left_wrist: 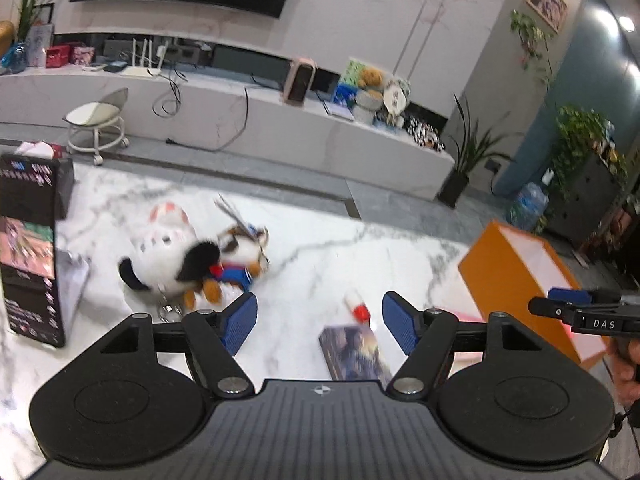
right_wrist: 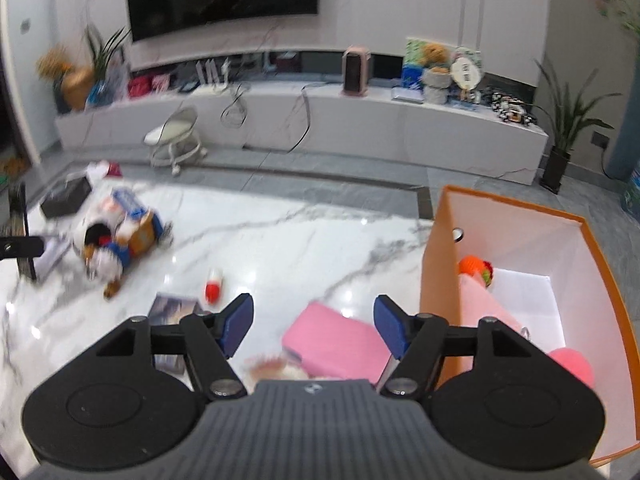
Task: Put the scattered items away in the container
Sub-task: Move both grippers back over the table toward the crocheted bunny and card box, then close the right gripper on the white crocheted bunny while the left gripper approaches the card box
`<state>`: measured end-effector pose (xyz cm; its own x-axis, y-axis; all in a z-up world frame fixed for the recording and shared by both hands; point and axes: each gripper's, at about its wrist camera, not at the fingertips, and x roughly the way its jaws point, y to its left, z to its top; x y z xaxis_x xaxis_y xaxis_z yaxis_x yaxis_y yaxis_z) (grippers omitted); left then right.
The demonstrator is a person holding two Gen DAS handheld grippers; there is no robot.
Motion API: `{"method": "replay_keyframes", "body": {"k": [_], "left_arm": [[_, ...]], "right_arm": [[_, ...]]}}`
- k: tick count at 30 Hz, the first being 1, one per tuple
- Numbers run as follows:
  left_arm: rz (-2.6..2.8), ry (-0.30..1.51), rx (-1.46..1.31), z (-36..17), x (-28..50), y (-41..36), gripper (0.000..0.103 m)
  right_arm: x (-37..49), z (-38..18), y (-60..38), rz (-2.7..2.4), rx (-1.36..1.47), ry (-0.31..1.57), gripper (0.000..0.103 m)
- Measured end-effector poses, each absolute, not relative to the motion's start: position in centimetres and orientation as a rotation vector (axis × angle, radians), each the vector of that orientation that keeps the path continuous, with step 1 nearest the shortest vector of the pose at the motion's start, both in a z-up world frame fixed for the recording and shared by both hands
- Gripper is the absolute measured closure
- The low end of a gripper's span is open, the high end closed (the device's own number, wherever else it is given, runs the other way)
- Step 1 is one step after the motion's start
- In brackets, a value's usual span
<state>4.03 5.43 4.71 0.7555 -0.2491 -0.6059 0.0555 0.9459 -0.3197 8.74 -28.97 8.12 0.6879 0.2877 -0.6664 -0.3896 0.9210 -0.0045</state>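
Both tongs, left (left_wrist: 319, 322) and right (right_wrist: 313, 324), spread, ribbed blue pads; glossy marble floor (right_wrist: 280, 248); boxy orange container (right_wrist: 440, 264).

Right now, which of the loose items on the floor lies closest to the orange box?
The pink box, lying just left of the orange box. The small red-and-white bottle, the booklet and the plush toys all lie farther left.

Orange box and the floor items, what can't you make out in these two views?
- Orange box bottom: right wrist view, hidden by its near wall.
- Plush pile: both views, motion-blurred.
- Pink item: right wrist view, part hidden by the right gripper.
- Book cover: too blurred.
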Motion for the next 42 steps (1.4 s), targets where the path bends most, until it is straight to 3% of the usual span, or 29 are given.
{"method": "replay_keyframes", "body": {"k": [19, 42], "left_arm": [[-0.264, 0.874, -0.175, -2.1, 6.0, -1.1, 0.015], [-0.205, 0.866, -0.095, -5.0, 6.3, -4.0, 0.015]], "right_arm": [[8.7, 3.1, -25.4, 0.443, -0.368, 0.844, 0.022], [9.3, 0.0, -24.8, 0.439, -0.422, 0.912, 0.020]]}}
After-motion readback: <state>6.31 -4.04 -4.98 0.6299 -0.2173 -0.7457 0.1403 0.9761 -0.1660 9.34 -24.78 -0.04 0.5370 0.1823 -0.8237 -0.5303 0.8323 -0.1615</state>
